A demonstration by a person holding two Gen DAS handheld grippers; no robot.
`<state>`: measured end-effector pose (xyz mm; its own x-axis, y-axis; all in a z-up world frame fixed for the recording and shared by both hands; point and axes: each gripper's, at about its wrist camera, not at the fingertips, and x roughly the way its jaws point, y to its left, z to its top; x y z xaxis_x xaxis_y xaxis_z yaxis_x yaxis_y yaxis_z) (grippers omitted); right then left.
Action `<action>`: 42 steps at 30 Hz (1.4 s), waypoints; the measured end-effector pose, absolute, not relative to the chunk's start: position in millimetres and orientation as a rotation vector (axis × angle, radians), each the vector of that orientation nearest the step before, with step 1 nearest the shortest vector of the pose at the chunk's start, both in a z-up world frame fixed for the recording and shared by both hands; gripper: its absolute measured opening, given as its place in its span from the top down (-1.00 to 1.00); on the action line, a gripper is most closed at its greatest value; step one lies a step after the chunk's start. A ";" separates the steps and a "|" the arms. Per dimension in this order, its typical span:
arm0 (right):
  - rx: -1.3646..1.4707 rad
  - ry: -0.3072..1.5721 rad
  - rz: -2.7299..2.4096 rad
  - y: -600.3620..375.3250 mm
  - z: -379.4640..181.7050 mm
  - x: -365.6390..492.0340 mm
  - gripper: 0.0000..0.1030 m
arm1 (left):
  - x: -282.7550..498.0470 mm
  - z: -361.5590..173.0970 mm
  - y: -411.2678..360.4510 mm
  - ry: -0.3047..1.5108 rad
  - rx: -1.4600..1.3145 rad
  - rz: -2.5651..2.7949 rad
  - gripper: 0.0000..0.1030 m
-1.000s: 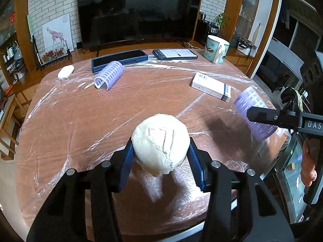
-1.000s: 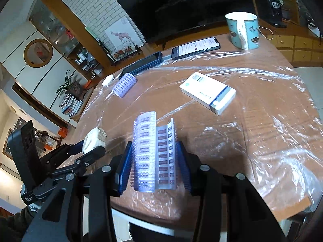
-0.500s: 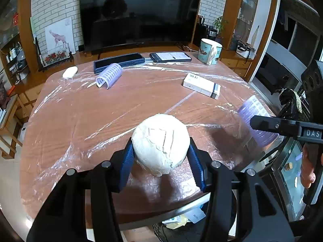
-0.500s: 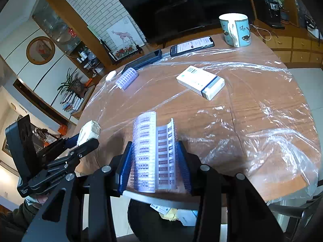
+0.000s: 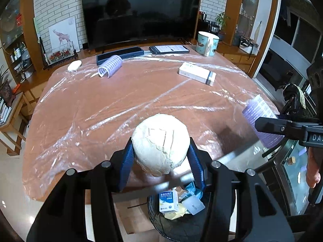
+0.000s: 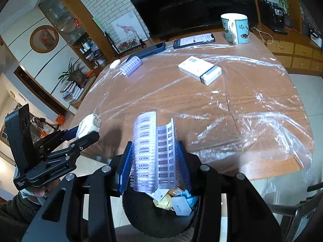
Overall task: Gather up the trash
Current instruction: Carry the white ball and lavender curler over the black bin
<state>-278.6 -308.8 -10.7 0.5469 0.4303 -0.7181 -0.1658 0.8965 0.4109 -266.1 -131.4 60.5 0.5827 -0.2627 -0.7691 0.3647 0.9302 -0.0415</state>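
My left gripper [image 5: 161, 162] is shut on a crumpled white paper ball [image 5: 160, 144], held over the near edge of the table [image 5: 101, 109]. Below it stands a black trash bin [image 5: 177, 217] with cartons and wrappers inside. My right gripper [image 6: 154, 158] is shut on a purple hair roller [image 6: 153, 151], split open along its side, above the same trash bin [image 6: 145, 215]. In the left wrist view the right gripper [image 5: 262, 124] and its roller [image 5: 260, 121] show at the right. In the right wrist view the left gripper [image 6: 86, 135] and paper ball [image 6: 88, 125] show at the left.
On the plastic-covered table lie a second purple roller [image 5: 110, 67], a white box [image 5: 196, 73], a phone [image 5: 169, 49], a dark case [image 5: 121, 53], a small white object [image 5: 74, 65] and a mug [image 5: 208, 43]. A TV [image 5: 141, 12] stands behind. A person's hand [image 5: 313, 171] shows at right.
Both grippers have drawn back from the table toward its near edge, still holding the paper ball and roller. The trash bin has come into view beneath them.
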 end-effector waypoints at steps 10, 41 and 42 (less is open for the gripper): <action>0.281 0.960 0.370 -308.2 -20.8 -300.7 0.18 | -289.6 53.1 -139.3 0.881 0.183 -0.342 0.00; 0.217 1.109 0.405 -301.2 -73.4 -337.5 0.17 | -333.6 8.5 -158.3 0.973 0.304 -0.333 0.00; 0.215 1.117 0.407 -300.4 -75.8 -337.6 0.17 | -334.0 5.9 -158.5 0.980 0.306 -0.332 0.00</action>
<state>-337.6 -300.4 -75.8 0.3753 0.4215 -0.8255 -0.2092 0.9062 0.3676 -334.0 -158.5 5.9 0.5150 -0.1351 -0.8465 0.4072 0.9075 0.1029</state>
